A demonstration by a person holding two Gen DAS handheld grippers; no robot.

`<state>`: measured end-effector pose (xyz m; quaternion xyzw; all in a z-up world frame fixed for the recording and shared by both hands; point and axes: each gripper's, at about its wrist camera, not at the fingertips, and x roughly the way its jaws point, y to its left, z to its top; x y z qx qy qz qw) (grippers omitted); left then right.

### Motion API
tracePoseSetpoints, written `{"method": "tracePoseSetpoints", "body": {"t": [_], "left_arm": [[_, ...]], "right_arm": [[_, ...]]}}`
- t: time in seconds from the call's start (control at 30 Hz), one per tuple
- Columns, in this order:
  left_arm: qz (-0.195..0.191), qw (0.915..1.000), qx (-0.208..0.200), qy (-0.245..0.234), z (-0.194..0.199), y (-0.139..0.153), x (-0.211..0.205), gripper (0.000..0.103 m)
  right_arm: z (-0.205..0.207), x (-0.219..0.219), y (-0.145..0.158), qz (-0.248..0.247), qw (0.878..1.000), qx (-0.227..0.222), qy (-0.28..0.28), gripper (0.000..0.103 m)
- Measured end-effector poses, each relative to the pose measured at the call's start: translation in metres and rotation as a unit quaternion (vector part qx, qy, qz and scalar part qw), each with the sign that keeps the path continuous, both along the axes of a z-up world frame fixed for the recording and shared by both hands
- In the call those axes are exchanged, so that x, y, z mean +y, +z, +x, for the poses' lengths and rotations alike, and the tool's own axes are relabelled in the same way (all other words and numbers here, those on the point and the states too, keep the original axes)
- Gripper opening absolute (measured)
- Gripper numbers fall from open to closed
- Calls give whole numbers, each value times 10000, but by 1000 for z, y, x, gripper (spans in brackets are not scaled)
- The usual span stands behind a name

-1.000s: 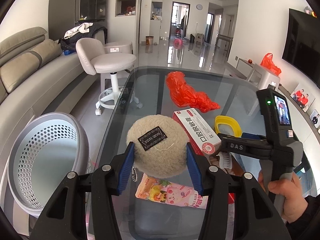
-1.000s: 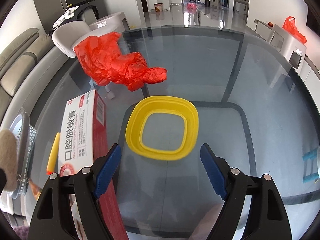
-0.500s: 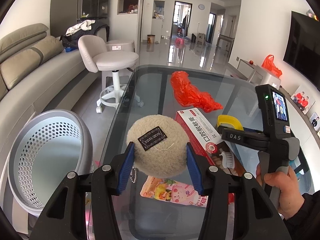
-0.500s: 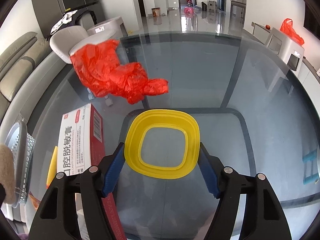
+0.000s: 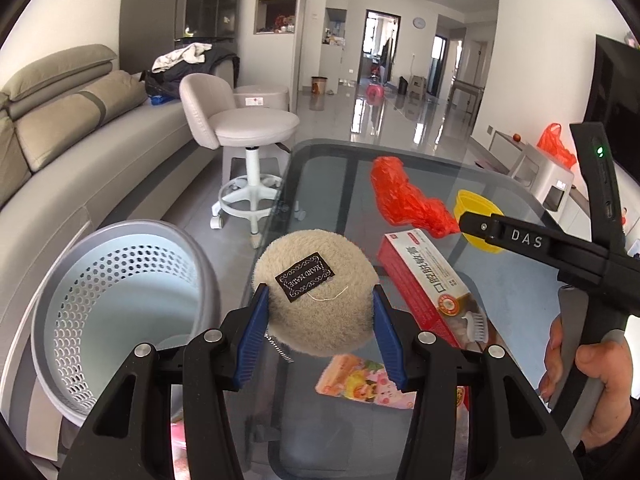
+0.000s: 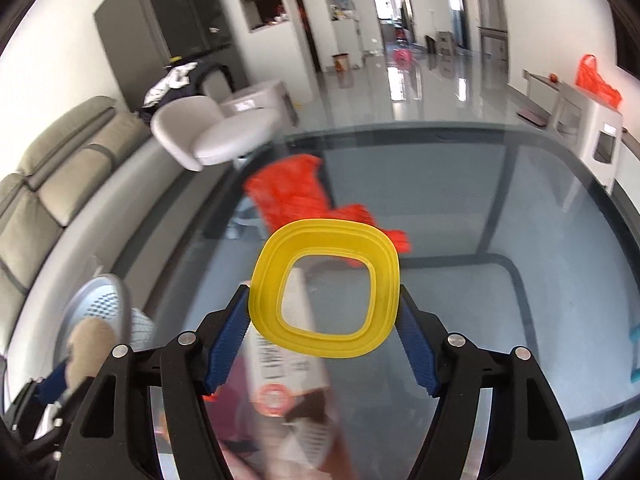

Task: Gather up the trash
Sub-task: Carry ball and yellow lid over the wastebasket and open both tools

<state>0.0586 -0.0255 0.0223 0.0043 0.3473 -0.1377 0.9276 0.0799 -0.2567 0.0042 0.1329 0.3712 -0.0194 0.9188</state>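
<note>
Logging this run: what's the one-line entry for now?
left claw: shut on fuzzy puff | right claw: shut on yellow ring | bin: beside table

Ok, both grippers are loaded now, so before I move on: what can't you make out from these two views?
- Toothpaste box: right wrist view, motion blur smears its print.
- Pink packet: left wrist view, the fluffy round pad and the left gripper cover its upper part.
- Bin: bottom hidden by the gripper body.
- Yellow ring: the right gripper grips it, but clearance above the glass table is unreadable.
</note>
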Motion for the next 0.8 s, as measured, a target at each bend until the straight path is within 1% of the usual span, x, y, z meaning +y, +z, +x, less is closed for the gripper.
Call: {"method": "tracePoseSetpoints", "body": {"t": [0.2, 0.37, 0.47, 0.6, 0.8], "left_arm": [[2, 9994, -70, 325, 1, 11, 32, 49], [56, 9973, -160, 717, -1, 20, 68, 49], [156, 9952, -229, 937, 1, 23, 92, 49], [364, 9908, -260, 1278, 3, 21, 124, 49], [417, 9861, -194, 1597, 8, 13, 158, 49]], "right_arm": [[7, 44, 9, 68, 9988, -132, 477, 68], [12, 78, 14, 215, 9960, -217, 839, 68], [13, 99, 13, 303, 9936, -222, 1068, 68], [16, 130, 11, 362, 9892, -241, 1398, 68], [20, 175, 3, 360, 9812, -183, 1885, 68]]}}
